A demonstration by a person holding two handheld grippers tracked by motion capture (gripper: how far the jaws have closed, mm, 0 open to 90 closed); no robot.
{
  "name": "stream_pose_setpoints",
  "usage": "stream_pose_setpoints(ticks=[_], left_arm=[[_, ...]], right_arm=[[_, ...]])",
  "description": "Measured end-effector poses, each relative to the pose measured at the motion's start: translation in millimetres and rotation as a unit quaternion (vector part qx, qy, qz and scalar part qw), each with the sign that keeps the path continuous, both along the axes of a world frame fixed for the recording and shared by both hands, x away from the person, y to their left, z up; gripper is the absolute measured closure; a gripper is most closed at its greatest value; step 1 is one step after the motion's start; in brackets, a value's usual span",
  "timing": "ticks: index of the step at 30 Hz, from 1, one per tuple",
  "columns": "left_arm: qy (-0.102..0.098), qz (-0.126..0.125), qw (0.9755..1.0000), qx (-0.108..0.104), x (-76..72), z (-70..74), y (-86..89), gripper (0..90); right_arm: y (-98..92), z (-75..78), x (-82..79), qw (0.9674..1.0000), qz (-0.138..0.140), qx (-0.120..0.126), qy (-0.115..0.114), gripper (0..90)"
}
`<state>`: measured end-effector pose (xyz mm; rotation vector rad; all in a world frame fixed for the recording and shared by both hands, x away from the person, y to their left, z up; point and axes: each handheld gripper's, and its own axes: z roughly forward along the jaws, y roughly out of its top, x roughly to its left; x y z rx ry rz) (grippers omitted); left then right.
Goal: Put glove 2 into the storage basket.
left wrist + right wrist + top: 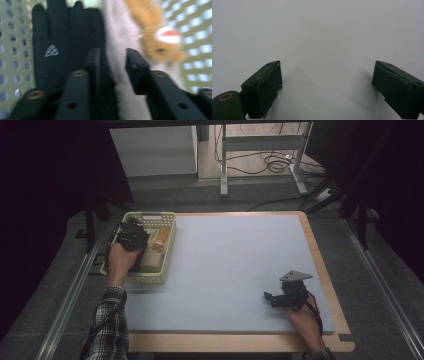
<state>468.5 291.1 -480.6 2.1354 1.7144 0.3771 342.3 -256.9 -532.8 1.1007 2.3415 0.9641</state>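
A pale green perforated basket (171, 251) stands at the table's far left. Inside it lie a black glove (55, 32), a white knitted cloth (117, 30) and an orange plush toy (160, 37). My left gripper (131, 236) hovers low inside the basket. Its jaws stand a little apart (113, 57), with the white cloth under the gap and the glove beside one jaw. Nothing is pinched between the pads. My right gripper (270, 298) rests on the blue mat near the front right, open wide (325, 82) with bare mat between its jaws.
The blue mat (235, 260) covers most of the wooden table (327, 285). Dark curtains and metal rails flank the table. A desk frame and cables stand on the floor beyond the far edge.
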Motion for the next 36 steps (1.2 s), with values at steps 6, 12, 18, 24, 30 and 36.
stream_pose_setpoints(ticks=[6,12,18,24,30,36], left_arm=[[0.015,-0.018,0.9996,-0.014,5.3,-17.5,-8.5,75.5],[0.018,-0.036,0.9991,-0.008,6.8,-17.4,-24.0,76.8],[-0.004,-0.012,0.9998,-0.015,4.6,-10.0,-13.0,64.2],[-0.026,-0.003,0.9996,0.000,0.0,-1.0,-7.0,50.2],[-0.041,0.008,0.9992,-0.001,-5.7,5.1,0.7,40.9],[-0.058,0.004,0.9981,-0.023,-13.1,9.6,7.3,32.0]], right_arm=[[-0.1,0.0,0.1,1.0000,0.000,0.000,0.000,8.8],[0.0,0.0,0.0,1.0000,0.000,0.000,0.000,8.8],[0.0,0.0,0.0,1.0000,0.000,0.000,0.000,8.9],[0.0,0.0,0.0,1.0000,0.000,0.000,0.000,8.9],[0.0,0.0,0.0,1.0000,0.000,0.000,0.000,8.9],[0.0,0.0,0.0,1.0000,0.000,0.000,0.000,8.9]])
